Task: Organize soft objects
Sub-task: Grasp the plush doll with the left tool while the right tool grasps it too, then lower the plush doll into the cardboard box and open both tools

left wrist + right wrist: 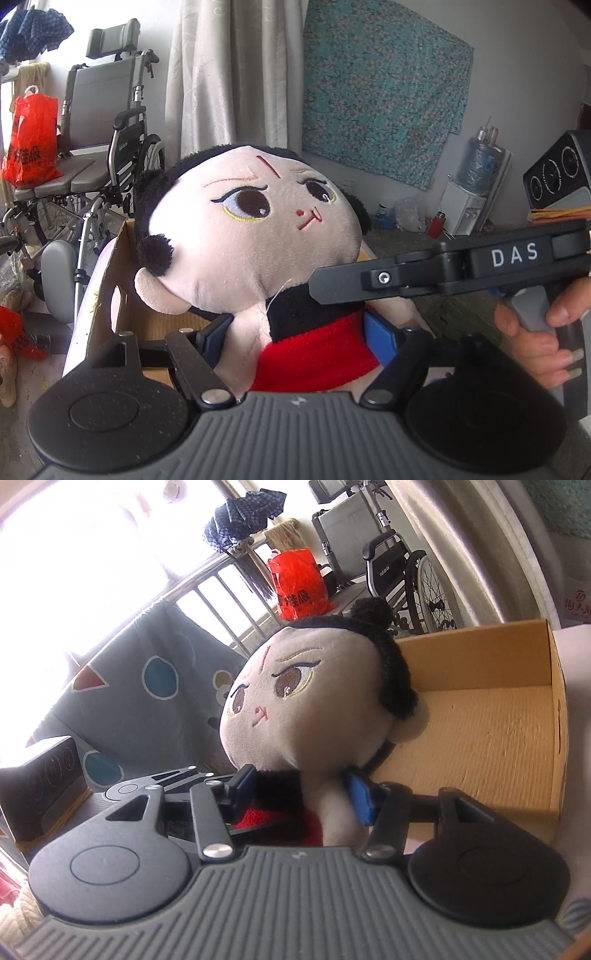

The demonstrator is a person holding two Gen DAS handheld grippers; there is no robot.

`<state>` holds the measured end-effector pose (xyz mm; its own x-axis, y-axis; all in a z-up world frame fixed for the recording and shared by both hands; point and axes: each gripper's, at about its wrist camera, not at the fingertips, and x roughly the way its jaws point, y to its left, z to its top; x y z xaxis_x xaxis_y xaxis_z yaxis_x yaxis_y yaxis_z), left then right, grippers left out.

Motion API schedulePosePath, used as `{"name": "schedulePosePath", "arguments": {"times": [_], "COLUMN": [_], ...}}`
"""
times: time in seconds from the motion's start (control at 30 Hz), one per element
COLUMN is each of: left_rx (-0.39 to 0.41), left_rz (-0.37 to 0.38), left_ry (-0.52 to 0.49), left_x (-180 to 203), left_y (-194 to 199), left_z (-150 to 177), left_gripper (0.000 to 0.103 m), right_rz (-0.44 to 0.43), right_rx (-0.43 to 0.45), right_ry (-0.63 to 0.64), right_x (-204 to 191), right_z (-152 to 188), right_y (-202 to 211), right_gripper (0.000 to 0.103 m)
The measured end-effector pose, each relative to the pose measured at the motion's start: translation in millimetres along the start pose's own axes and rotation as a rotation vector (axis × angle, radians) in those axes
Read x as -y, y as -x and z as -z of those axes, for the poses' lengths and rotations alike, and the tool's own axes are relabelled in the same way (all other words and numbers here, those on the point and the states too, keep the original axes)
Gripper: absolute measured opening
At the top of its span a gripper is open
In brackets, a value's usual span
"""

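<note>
Between both grippers' pads, left gripper [299, 328] & right gripper [301, 794] pinch plush doll [255, 229] w/ jaws part-open, probably to drop it into cardboard box [498, 716] beyond.

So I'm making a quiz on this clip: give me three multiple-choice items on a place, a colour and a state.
1. Where is the cardboard box relative to the plush doll?
A behind it
B on its head
C inside its scarf

2. What colour is the doll's scarf?
A green
B red
C yellow

3. What is the left hand-held gripper doing?
A hanging empty
B gripping the box
C clamping the doll's body

Answers: 1 A, the open box shows behind the doll in both views. 2 B, red cloth below the neck. 3 C, the blue pads press the body's sides.
</note>
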<state>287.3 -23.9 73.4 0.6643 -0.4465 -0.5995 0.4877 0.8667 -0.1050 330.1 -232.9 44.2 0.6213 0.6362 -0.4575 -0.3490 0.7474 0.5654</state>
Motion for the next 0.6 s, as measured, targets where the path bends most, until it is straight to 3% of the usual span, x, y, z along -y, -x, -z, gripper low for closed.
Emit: {"name": "schedulePosePath", "arguments": {"times": [0.1,0.23,0.33,0.37,0.43,0.53,0.57,0.6], "left_rx": [-0.032,-0.103,-0.156,-0.174,-0.244,-0.323,-0.343,-0.356], "left_rz": [-0.028,-0.088,-0.135,-0.149,-0.187,-0.239,-0.238,-0.235], "left_ry": [0.067,0.093,0.149,0.154,0.086,-0.021,-0.03,-0.024], "left_x": [-28,-66,-91,-96,-101,-100,-103,-107], "left_y": [-44,-113,-160,-173,-197,-208,-207,-205], "left_z": [-39,-65,-69,-71,-72,-69,-68,-69], "left_gripper": [0.077,0.077,0.072,0.07,0.069,0.065,0.063,0.054], "right_rz": [0.037,0.092,0.164,0.168,0.162,0.157,0.139,0.134], "right_rx": [-0.065,-0.142,-0.185,-0.2,-0.256,-0.263,-0.261,-0.251], "right_ry": [0.014,-0.072,-0.075,-0.043,-0.053,-0.065,-0.08,-0.098], "right_x": [20,61,82,83,86,80,80,82], "right_z": [-63,-105,-115,-114,-107,-94,-94,-93], "right_y": [-49,-124,-179,-194,-220,-231,-230,-228], "right_gripper": [0.053,0.053,0.05,0.042,0.041,0.039,0.039,0.04]}}
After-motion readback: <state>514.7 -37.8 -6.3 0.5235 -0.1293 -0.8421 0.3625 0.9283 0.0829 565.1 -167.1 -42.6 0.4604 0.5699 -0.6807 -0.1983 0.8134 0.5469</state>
